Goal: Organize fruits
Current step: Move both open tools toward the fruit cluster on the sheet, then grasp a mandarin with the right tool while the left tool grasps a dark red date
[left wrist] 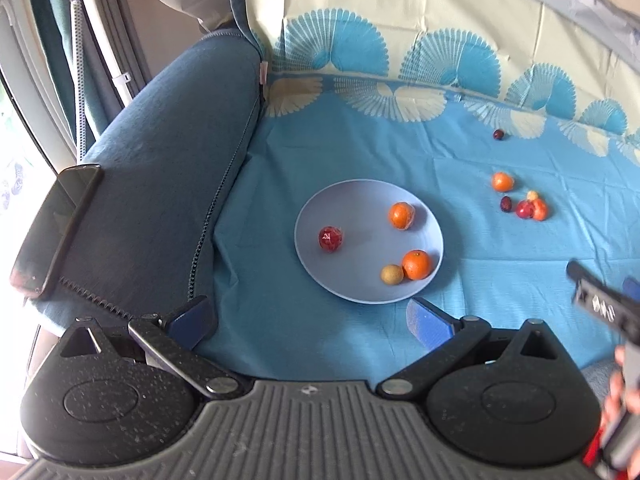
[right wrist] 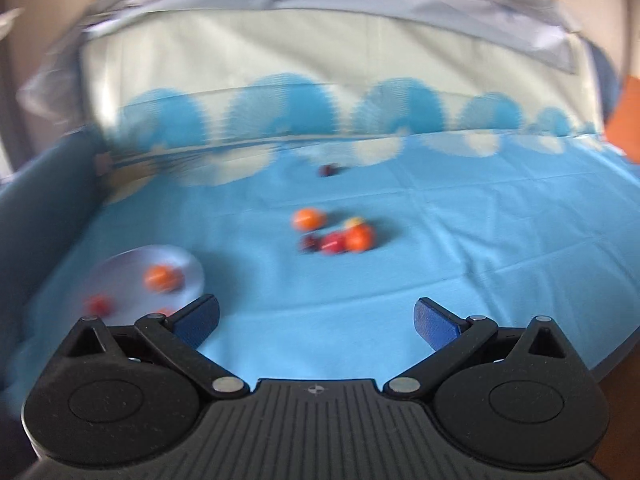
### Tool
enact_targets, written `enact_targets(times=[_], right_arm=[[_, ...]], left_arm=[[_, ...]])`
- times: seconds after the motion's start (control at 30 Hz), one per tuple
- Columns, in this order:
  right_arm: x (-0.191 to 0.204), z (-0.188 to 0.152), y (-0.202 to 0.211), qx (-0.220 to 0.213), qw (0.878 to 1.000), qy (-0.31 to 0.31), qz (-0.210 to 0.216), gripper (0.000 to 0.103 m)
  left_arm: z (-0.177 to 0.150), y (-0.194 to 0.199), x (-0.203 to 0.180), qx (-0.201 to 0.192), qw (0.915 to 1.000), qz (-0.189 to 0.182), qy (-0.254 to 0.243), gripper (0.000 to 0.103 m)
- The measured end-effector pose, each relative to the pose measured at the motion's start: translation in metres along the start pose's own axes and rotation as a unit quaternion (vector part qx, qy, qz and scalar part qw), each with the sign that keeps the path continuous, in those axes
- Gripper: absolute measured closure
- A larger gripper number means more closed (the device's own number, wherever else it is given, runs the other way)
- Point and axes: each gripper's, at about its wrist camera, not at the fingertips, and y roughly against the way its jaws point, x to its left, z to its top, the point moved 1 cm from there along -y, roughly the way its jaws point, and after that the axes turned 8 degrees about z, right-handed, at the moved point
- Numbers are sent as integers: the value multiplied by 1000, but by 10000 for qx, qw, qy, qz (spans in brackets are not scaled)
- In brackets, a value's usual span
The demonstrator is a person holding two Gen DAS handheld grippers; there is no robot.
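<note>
A pale blue plate (left wrist: 352,208) lies on the blue cloth and holds a red fruit (left wrist: 330,239), two oranges (left wrist: 401,215) (left wrist: 417,264) and a small brown fruit (left wrist: 391,274). To its right on the cloth lie an orange (left wrist: 502,182), a cluster of red fruits (left wrist: 530,209) and a lone dark fruit (left wrist: 498,134). My left gripper (left wrist: 308,320) is open and empty, in front of the plate. My right gripper (right wrist: 316,320) is open and empty; its blurred view shows the loose fruit cluster (right wrist: 344,238) ahead and the plate (right wrist: 120,268) at left.
A dark blue sofa arm (left wrist: 168,184) runs along the left with a phone (left wrist: 56,236) lying on it. The cloth rises up the backrest (left wrist: 400,8) behind. The right gripper (left wrist: 600,304) shows at the left wrist view's right edge.
</note>
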Motion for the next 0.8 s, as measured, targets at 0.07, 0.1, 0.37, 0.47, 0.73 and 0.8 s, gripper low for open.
enact_targets(times=[0.07, 0.1, 0.37, 0.47, 0.73, 0.8], right_arm=[[-22, 0, -38, -13, 9995, -13, -303, 1], [-34, 1, -58, 37, 9989, -31, -474, 1], [-96, 4, -189, 511, 9929, -363, -1012, 1], [-97, 7, -215, 560, 9940, -329, -877, 1], [-81, 19, -237, 210, 9993, 145, -270, 40], [-84, 25, -233, 149, 9991, 256, -302, 67]], left_arm=[[8, -9, -7, 97, 9999, 66, -71, 0], [12, -14, -10, 135, 9998, 113, -105, 0], [34, -51, -33, 446, 9978, 420, -267, 0], [44, -62, -46, 489, 9972, 472, -327, 0], [73, -88, -103, 375, 9976, 282, -507, 0], [82, -95, -125, 313, 9980, 111, -532, 0]])
